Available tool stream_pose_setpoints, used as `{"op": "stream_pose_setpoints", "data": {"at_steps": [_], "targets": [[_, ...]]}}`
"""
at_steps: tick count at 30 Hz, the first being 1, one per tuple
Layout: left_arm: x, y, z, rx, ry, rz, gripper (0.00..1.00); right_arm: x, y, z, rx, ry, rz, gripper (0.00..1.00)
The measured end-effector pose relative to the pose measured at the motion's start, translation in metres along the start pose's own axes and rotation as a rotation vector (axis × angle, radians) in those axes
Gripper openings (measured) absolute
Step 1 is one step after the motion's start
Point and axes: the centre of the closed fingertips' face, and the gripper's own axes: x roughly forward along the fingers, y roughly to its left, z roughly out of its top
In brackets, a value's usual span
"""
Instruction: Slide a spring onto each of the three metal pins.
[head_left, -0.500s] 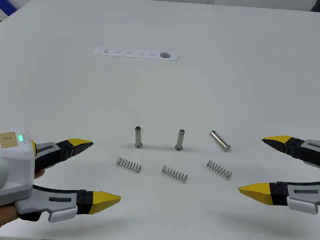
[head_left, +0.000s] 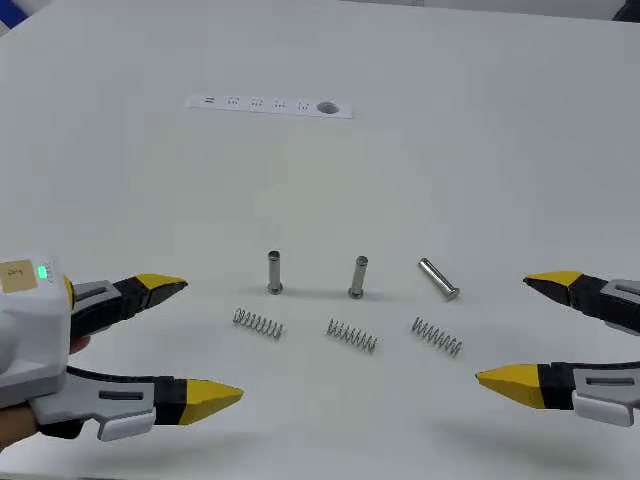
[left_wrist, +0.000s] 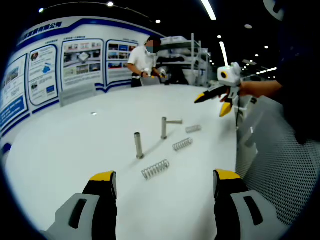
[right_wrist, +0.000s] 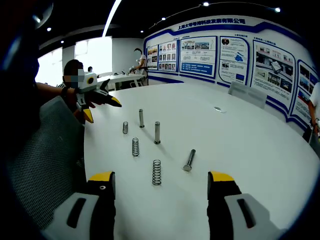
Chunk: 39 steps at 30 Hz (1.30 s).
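Hovering just above the white tabletop (head_left: 480, 150), the left gripper (head_left: 212, 340), black with yellow-tipped jaws and a white body, is gaping wide, gripping nothing and touching nothing. The right gripper (head_left: 502, 330), of the same black and yellow make, is spreading just as wide on the opposite side, likewise clasping nothing.

Between the two, well apart from either, three short silver metal pins are sitting in a row. The left pin (head_left: 274, 272) and the middle pin (head_left: 358, 277) are standing upright on their wider heads, while the right pin (head_left: 438, 279) is lying on its side. Just in front of each pin, nearer the person, a small coiled steel spring is lying flat: the left spring (head_left: 258, 324), the middle spring (head_left: 352, 336) and the right spring (head_left: 437, 337). None is sitting on a pin.

Farther back, the head view is showing a white flush socket strip (head_left: 270, 105) set into the table. The left gripper view is looking along the row from one end, catching the right gripper beyond it, a grey mesh chair back (left_wrist: 280, 155), and a person (left_wrist: 144, 60) standing near blue-and-white display boards (left_wrist: 75, 60). The right gripper view is showing the row from the other end, with the left gripper beyond.
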Motion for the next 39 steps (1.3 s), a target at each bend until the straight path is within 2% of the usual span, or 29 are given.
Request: {"op": "stream_pose_setpoints", "data": {"at_steps": [8, 18, 26, 29, 32, 37, 39], "targets": [[0.0, 0.0, 0.001, 0.001, 0.001, 0.002, 0.81, 0.001, -0.003, 0.001, 0.007, -0.007, -0.005, 0.75], [-0.001, -0.002, 0.001, -0.001, 0.006, 0.005, 0.81, 0.012, -0.014, 0.011, 0.015, -0.006, -0.013, 0.72], [-0.001, -0.003, 0.002, -0.005, 0.006, 0.009, 0.8, 0.027, -0.03, 0.026, 0.034, 0.017, -0.035, 0.61], [0.0, -0.003, 0.001, -0.006, 0.006, 0.01, 0.8, 0.035, -0.037, 0.031, 0.043, 0.04, -0.045, 0.52], [0.0, -0.003, 0.001, -0.008, 0.006, 0.011, 0.8, 0.046, -0.045, 0.033, 0.046, 0.087, -0.063, 0.44], [-0.001, -0.003, 0.0, -0.011, 0.004, 0.013, 0.8, 0.063, -0.053, 0.028, 0.06, 0.174, -0.089, 0.31], [-0.001, -0.003, 0.0, -0.012, 0.004, 0.014, 0.8, 0.068, -0.055, 0.027, 0.053, 0.191, -0.094, 0.31]]}}
